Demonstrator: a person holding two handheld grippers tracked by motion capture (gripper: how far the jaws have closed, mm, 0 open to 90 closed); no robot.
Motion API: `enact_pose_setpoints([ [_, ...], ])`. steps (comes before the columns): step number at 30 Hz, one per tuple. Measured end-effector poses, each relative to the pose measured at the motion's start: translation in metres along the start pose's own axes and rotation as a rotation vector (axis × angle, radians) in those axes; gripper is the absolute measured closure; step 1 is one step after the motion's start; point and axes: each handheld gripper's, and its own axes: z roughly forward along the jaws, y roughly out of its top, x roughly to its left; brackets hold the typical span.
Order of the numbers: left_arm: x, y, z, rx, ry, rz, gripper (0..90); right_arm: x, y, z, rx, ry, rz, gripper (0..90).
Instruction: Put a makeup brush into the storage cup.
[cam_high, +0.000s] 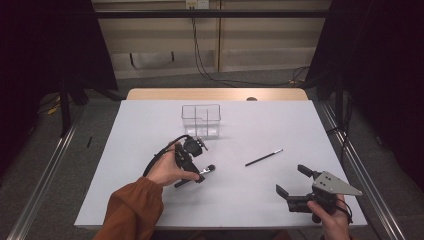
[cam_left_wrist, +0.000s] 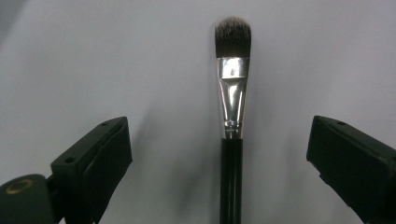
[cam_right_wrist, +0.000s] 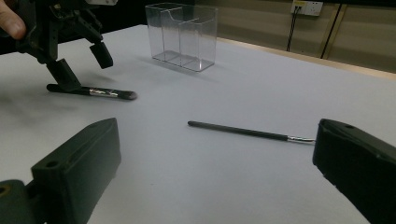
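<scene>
A flat makeup brush (cam_left_wrist: 232, 93) with dark bristles, a silver ferrule and a black handle lies on the white table (cam_high: 150, 125). My left gripper (cam_left_wrist: 219, 135) is open and straddles the brush handle, one jaw on each side, not touching it. In the high view the left gripper (cam_high: 200, 162) hovers over this brush (cam_high: 207, 170) left of centre. A thin black brush (cam_high: 264, 157) lies to the right of centre. My right gripper (cam_high: 291, 180) is open near the front right edge, and the thin brush (cam_right_wrist: 243, 130) lies beyond its jaws.
A clear plastic organizer (cam_high: 201, 120) with several compartments stands empty at the back middle of the table. From the right gripper view, the organizer (cam_right_wrist: 182, 37) sits behind the left gripper (cam_right_wrist: 79, 56) and the flat brush (cam_right_wrist: 93, 92). Cables trail on the floor behind the table.
</scene>
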Motion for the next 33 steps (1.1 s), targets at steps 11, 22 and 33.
enact_pose_setpoints([
  [11, -0.003, 0.01, 0.01, 0.068, 0.032, 0.036, 22.8, 0.0, 0.0, 0.0, -0.002, -0.002, 0.002, 0.8],
  [22, -0.01, 0.019, 0.016, 0.116, 0.037, 0.041, 35.7, 0.0, 0.0, 0.0, 0.0, -0.003, -0.004, 1.1],
  [33, -0.015, 0.028, 0.017, 0.165, 0.03, 0.078, 51.5, 0.0, 0.0, 0.001, 0.002, -0.007, -0.007, 1.1],
])
